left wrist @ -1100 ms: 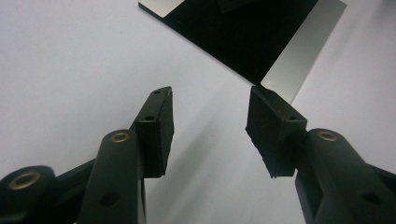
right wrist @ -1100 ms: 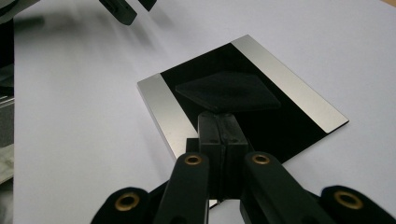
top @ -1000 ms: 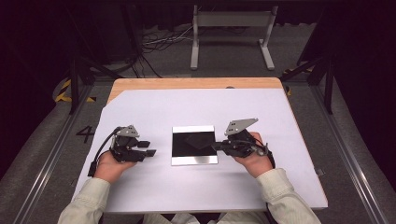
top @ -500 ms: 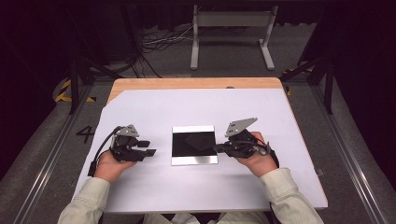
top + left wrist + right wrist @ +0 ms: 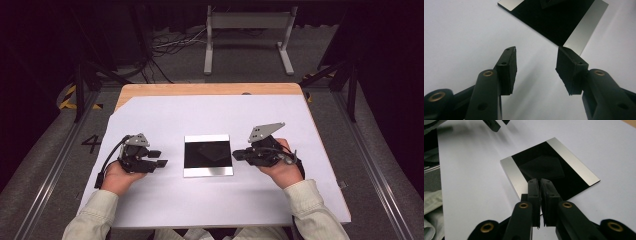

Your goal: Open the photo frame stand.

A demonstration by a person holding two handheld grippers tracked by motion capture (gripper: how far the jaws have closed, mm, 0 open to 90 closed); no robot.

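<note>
1. Pale sleeves come in nearest the table's front edge, one hand on each tool, both resting on the white sheet (image 5: 210, 112) that covers the table.
2. Left gripper (image 5: 159, 158): jaws stand wide apart with nothing between them, the pads (image 5: 510, 67) aimed at the near corner of the plate but short of it.
3. Right gripper (image 5: 237, 155): jaws nearly together, only a thin slit between the pads (image 5: 534, 195), and they have just been easing open. Nothing sits between them. The tips lie just at the plate's right edge; whether they touch it I cannot tell.
4. Between the two tools lies the plate (image 5: 208, 155), flat on the sheet near the middle of the table: glossy black centre, a silvery strip along two opposite edges (image 5: 514, 176). A faint reflection shows in the black.
5. Handling, my guess: thin, stiff, smooth, probably light. The mirror-like face looks slippery and easy to scratch or smudge. Lying flush, it offers no lip; a jaw would need to get under an edge first.
6. Best hold, I judge: pinch a silvery strip or a corner, keeping the pads off the black centre.
7. Farther off: bare wooden table edge (image 5: 210, 89), then a grey metal stand (image 5: 247, 22) on the floor.
</note>
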